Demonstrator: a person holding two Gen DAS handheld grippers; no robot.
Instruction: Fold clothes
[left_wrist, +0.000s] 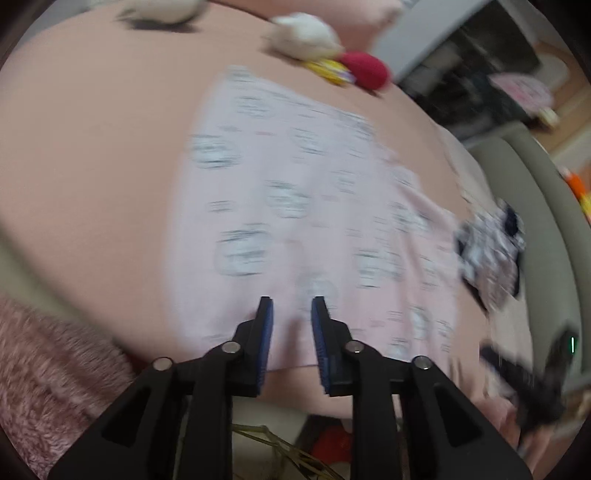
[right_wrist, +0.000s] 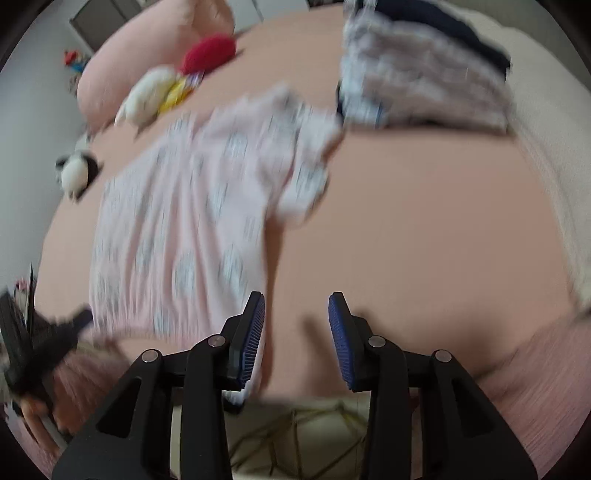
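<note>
- The left two-finger gripper, matte black plastic, has angular linkage arms with triangular cut-outs.
- Round silver pivot pins cap each joint, four across the frame.
- Ribbed blue rubber pads line the inner faces of its fingers.
- The right two-finger gripper is the same build: black arms, silver pins, ridged blue pads.
- Seen from the left wrist, the right unit is a blurred black shape with a small green light.

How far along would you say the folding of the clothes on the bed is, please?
Done: a folded stack sits on the bed. In hand: the pink printed garment lies spread flat; the left hand-held gripper and right hand-held gripper are both open, holding nothing. Left: folding this garment and adding it to the stack.
</note>
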